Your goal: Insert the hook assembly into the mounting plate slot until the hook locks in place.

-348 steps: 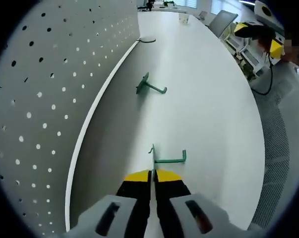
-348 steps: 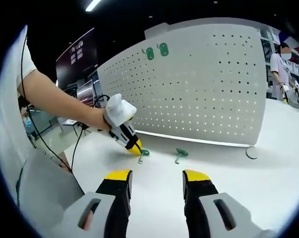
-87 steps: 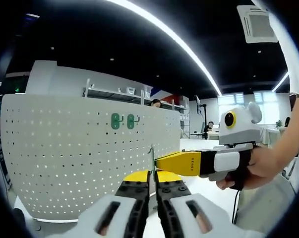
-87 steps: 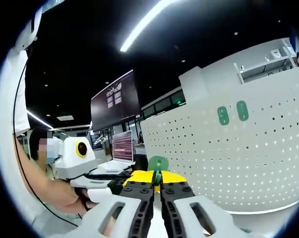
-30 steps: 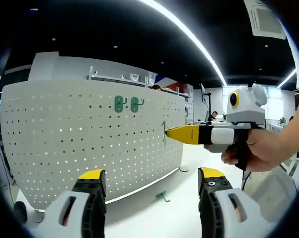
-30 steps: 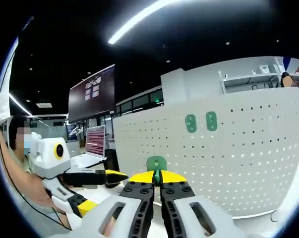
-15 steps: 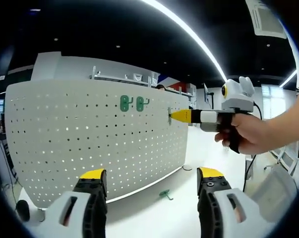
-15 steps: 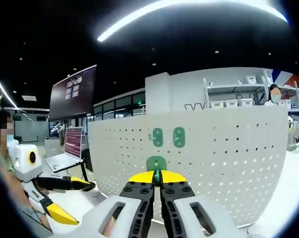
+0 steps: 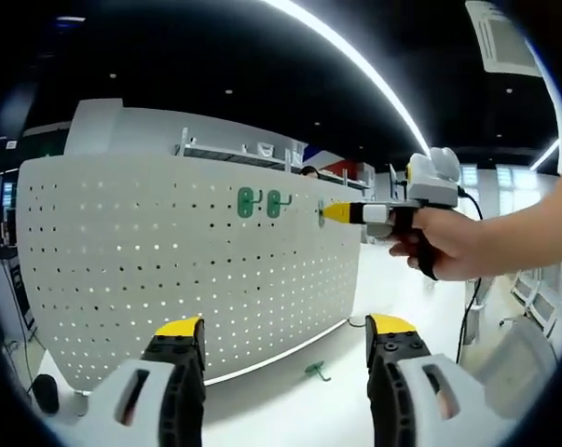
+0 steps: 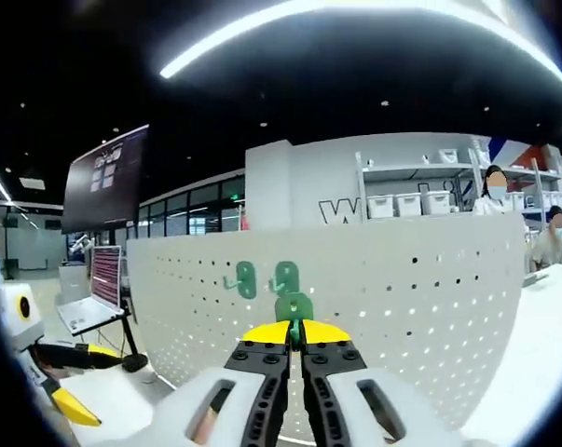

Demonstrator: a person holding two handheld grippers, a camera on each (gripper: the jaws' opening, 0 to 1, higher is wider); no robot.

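The white pegboard (image 9: pixel 150 270) stands upright on the table, with two green hooks (image 9: pixel 260 202) mounted high on it. My left gripper (image 9: pixel 286 326) is open and holds nothing. From the right, a hand brings my right gripper's fingertips (image 9: pixel 338 212) up to the board, a green hook (image 9: pixel 321 210) pinched at the tip just right of the mounted pair. In the right gripper view, my right gripper (image 10: pixel 294 331) is shut on that hook's green plate (image 10: pixel 294 306), directly below the mounted hooks (image 10: pixel 266 277) on the pegboard (image 10: pixel 430 298). Whether the plate touches the board cannot be told.
Another green hook (image 9: pixel 313 371) lies on the white table by the board's foot. My left gripper (image 10: pixel 71 372) shows at lower left of the right gripper view. Behind stand a wall screen (image 10: pixel 102 182), a laptop (image 10: pixel 99 293), shelving and people (image 10: pixel 497 191).
The left gripper, earlier shut on the hook, gave it to the right gripper and opened. Over the last second the right gripper has carried the hook closer to the board beside the mounted pair.
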